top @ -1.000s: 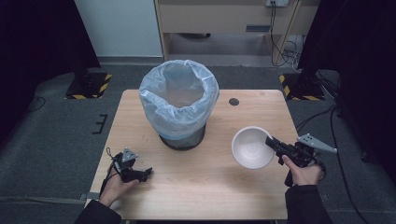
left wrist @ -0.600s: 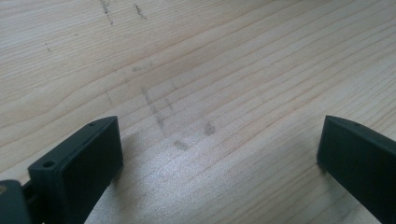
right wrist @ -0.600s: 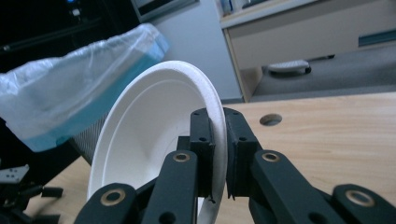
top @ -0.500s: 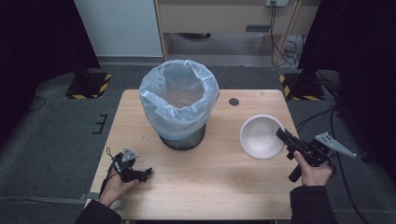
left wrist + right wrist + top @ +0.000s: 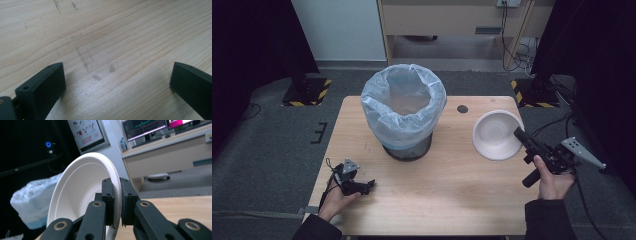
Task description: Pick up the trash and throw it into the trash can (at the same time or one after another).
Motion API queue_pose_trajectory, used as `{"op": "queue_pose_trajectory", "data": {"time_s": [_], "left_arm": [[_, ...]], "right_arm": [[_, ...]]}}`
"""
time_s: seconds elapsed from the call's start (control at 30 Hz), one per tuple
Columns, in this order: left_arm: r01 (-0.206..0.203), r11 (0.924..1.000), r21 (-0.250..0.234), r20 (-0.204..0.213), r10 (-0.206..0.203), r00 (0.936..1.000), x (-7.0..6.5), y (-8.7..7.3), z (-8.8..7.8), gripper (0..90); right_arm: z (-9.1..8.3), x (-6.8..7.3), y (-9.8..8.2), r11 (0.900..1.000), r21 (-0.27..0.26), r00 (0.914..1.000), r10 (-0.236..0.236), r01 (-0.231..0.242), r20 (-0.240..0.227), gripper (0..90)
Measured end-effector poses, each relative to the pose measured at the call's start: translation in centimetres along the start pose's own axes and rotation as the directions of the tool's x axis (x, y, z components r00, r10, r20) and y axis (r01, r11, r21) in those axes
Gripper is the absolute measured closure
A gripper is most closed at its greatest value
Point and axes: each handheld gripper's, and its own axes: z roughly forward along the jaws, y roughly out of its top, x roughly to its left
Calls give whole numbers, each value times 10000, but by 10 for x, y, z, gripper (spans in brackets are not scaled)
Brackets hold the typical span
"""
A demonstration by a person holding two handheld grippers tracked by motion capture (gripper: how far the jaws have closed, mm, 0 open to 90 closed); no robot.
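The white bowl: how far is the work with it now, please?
Done: the right gripper is shut on the white bowl rim, holding it tilted. In hand: carrying it. Left, probably: dropping it into the lined bin. The left gripper rests open on the table.

We see a white bowl (image 5: 496, 134), a pale blue bag (image 5: 403, 105) lining the dark bin (image 5: 407, 149), black grippers, and a light wood-grain counter (image 5: 447, 190).

Looked like a lab or test room: dark curtains (image 5: 252, 60) hung round a lone wooden table (image 5: 447, 190), hazard-striped stand bases (image 5: 307, 92) on grey carpet (image 5: 267, 145), loose cables (image 5: 517, 50), computer monitors (image 5: 143, 128) on a desk, a wall poster (image 5: 87, 132).
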Motion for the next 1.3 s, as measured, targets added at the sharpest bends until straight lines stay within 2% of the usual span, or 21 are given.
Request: {"op": "queue_pose_trajectory", "data": {"time_s": [0.27, 0.53, 1.03, 1.3], "left_arm": [[3, 10000, -1, 1, -3, 10000, 0, 0, 0, 0], [2, 10000, -1, 1, -2, 10000, 0, 0, 0, 0], [1, 10000, -1, 1, -1, 10000, 0, 0, 0, 0], [3, 10000, -2, 2, -3, 10000, 0, 0, 0, 0]], "right_arm": [[11, 10, 19, 9955, -946, 9999, 28, -39, -122, 838], [30, 20, 36, 9913, -1318, 9999, -34, 13, -159, 839], [61, 40, 48, 9878, -1551, 9992, -189, 132, -355, 838], [77, 54, 57, 9867, -1580, 9978, -470, 392, -460, 839]]}}
